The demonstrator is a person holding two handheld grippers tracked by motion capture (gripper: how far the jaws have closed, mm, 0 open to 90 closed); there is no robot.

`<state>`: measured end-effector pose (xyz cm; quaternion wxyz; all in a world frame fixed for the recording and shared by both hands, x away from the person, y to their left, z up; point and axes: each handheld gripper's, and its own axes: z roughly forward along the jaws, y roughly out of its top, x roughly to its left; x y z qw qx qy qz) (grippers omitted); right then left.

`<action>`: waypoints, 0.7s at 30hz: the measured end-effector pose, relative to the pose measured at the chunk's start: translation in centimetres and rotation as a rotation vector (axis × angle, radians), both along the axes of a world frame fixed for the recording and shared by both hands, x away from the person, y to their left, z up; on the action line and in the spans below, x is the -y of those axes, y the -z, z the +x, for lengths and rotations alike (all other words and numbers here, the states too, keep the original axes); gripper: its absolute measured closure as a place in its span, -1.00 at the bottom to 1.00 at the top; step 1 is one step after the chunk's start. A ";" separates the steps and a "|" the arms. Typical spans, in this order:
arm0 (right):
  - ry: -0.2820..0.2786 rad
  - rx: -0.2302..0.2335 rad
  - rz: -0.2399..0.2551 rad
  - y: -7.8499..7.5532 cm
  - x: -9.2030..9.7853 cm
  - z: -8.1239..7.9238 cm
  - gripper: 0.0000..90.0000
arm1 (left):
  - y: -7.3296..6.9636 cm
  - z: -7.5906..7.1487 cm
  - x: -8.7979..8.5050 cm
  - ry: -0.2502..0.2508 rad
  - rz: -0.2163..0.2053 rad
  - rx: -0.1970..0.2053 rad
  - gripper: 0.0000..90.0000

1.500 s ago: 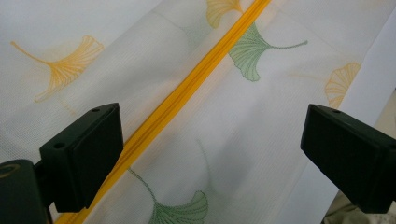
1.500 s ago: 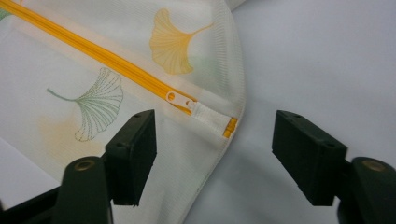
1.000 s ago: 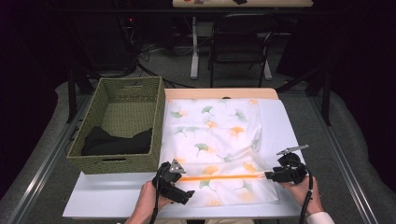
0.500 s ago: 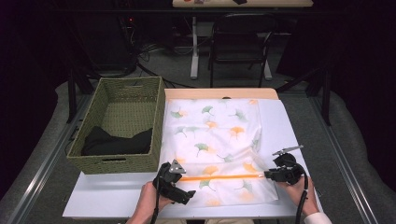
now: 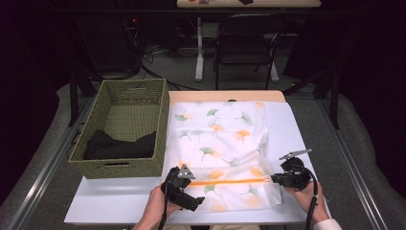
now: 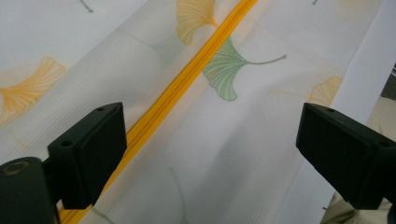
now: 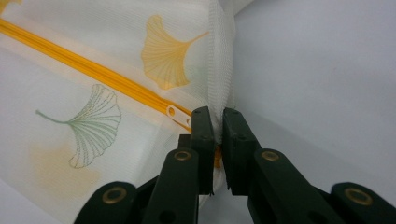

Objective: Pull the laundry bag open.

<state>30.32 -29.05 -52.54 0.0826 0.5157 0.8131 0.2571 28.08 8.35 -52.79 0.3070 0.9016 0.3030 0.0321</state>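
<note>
Mesh laundry bag (image 5: 218, 153), white with green and orange ginkgo leaves, lies flat between the two grippers, its orange zipper (image 5: 232, 181) running from one to the other. The right gripper (image 7: 215, 122) has just been closing its jaws, and they now pinch the bag's netted edge at the zipper's end, with only the fabric's thickness between the pads; the small white zipper pull (image 7: 177, 115) lies just beside the left-hand jaw in the right gripper view. In the high view this right gripper (image 5: 274, 179) sits at the bag's near right corner, held in the person's right hand (image 5: 302, 192).

The left gripper (image 6: 210, 140) has its jaws spread wide over the bag, gripping nothing; the zipper passes just inside one jaw and the fabric spans the gap between them. In the high view the left gripper (image 5: 189, 201) rests at the bag's near left edge.

Beyond the jaws, the bag rests on a white bench (image 5: 119, 201). A woven green basket (image 5: 160, 124) holding dark cloth (image 5: 119, 146) stands beside the bag, ahead of the left gripper. Behind the bench are a black chair (image 5: 246, 45) and cables on a grey floor.
</note>
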 end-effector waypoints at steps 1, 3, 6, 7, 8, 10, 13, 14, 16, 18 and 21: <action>-0.007 0.014 -0.003 -0.3 -0.1 -0.2 0.87 | -0.1 0.0 0.3 0.015 0.000 -0.006 -0.84; -0.012 0.020 -0.010 -0.5 -0.2 -0.3 0.87 | -0.2 0.0 0.5 0.027 -0.006 0.000 -0.85; -0.025 0.034 -0.027 -0.9 -0.4 -0.5 0.87 | -0.6 0.1 1.2 0.043 -0.016 0.009 -0.92; -0.028 0.039 -0.024 -1.0 -0.4 -0.5 0.87 | -0.7 0.2 1.4 0.051 -0.018 0.008 -0.94; -0.028 0.041 -0.024 -1.1 -0.5 -0.6 0.87 | -0.8 0.3 1.7 0.055 -0.019 0.010 -0.95; -0.033 0.049 -0.025 -1.2 -0.5 -0.6 0.87 | -0.9 0.4 2.3 0.069 -0.018 0.014 -0.99; -0.040 0.057 -0.029 -1.4 -0.4 -0.7 0.87 | -1.0 0.6 3.3 0.089 -0.029 0.032 -1.00; -0.042 0.063 -0.032 -1.5 -0.5 -0.8 0.87 | -1.0 0.7 3.7 0.090 -0.033 0.042 -1.00; -0.044 0.078 -0.032 -1.7 -0.5 -0.9 0.87 | -1.0 0.9 4.7 0.100 -0.034 0.052 -1.00; -0.052 0.081 -0.033 -1.8 -0.6 -0.9 0.87 | -0.9 1.0 5.0 0.109 -0.035 0.052 -1.00; -0.052 0.083 -0.033 -1.8 -0.6 -1.0 0.87 | -0.7 1.2 6.0 0.123 -0.040 0.057 -1.00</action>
